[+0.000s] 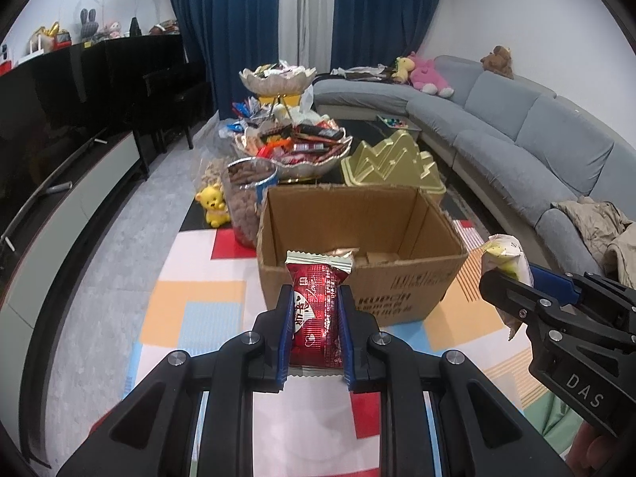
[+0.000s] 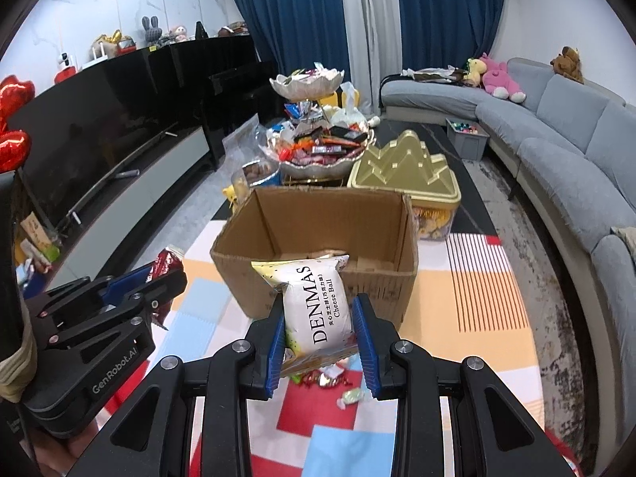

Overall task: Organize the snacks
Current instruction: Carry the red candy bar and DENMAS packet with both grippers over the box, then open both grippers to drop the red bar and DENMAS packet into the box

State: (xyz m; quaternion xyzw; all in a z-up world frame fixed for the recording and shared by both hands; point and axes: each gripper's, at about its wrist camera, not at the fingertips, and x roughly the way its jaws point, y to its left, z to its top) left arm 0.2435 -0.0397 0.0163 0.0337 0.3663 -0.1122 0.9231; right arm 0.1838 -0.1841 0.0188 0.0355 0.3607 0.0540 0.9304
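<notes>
We're mid-carry: left tool (image 1: 314,318) clamped on a glossy red foil snack packet (image 1: 317,314), right tool (image 2: 320,332) clamped on a puffy white Cheese Ball pouch (image 2: 318,302). Both hang just short of the open corrugated cardboard box (image 1: 357,238) on the patchwork foam mat (image 1: 198,306). Next, likely: clear the near rim, release inside. Crinkly wrappers may cling to the pads.
</notes>
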